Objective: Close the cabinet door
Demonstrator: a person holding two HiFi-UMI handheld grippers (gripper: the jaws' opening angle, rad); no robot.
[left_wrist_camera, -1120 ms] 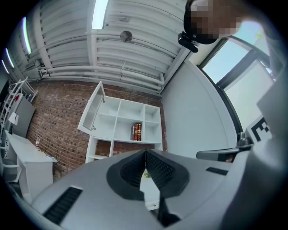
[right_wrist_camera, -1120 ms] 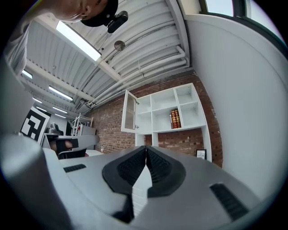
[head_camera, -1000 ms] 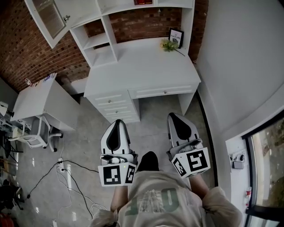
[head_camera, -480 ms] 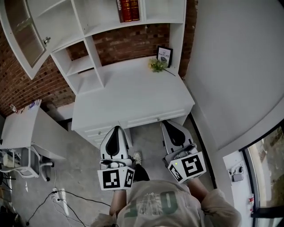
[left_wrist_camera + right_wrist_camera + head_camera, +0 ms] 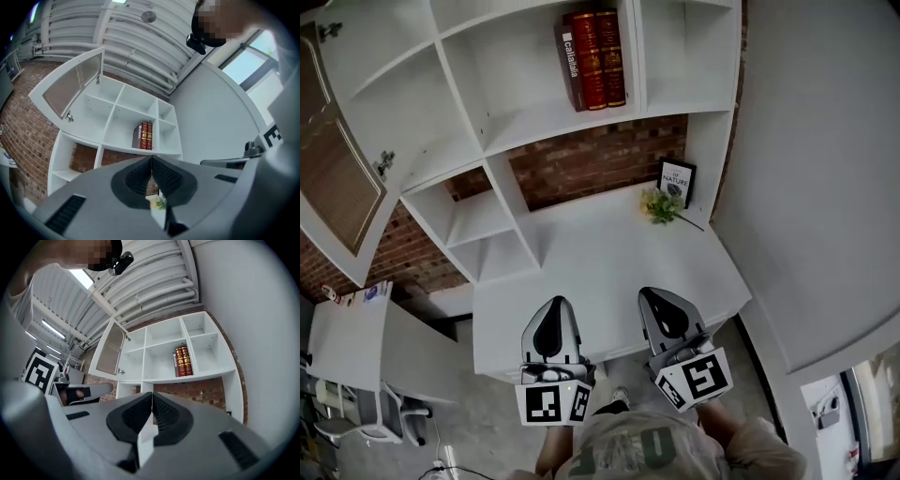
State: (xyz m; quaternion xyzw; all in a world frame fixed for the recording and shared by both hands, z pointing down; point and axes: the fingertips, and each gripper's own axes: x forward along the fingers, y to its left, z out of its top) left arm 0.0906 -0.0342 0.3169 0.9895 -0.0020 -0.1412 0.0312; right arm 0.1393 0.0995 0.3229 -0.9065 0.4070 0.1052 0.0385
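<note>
The work is at the approach stage — nothing touches the white-framed cabinet door with its see-through panel (image 5: 337, 173) yet. It stands swung wide open at the upper left of the tall white shelf unit (image 5: 534, 127), joined to the unit along the edge that carries two small metal fittings, its free edge pointing away to the left. The left gripper (image 5: 552, 303) and the right gripper (image 5: 654, 293) hang side by side over the near edge of the white desk (image 5: 581, 267), well apart from the door and below it. Each gripper's own view shows its dark ribbed pads pressed together with nothing between them, so both are closed and empty. A row of red and dark books (image 5: 592, 56) stands in a middle compartment, and a small green plant (image 5: 661, 208) sits beside a framed card (image 5: 677, 181) at the back of the desk. As I judge it, the next move calls for the left gripper — the nearer one — to rise up and leftward behind the door's free edge, then press the panel's frame round toward the open top-left compartment until it seats.
</note>
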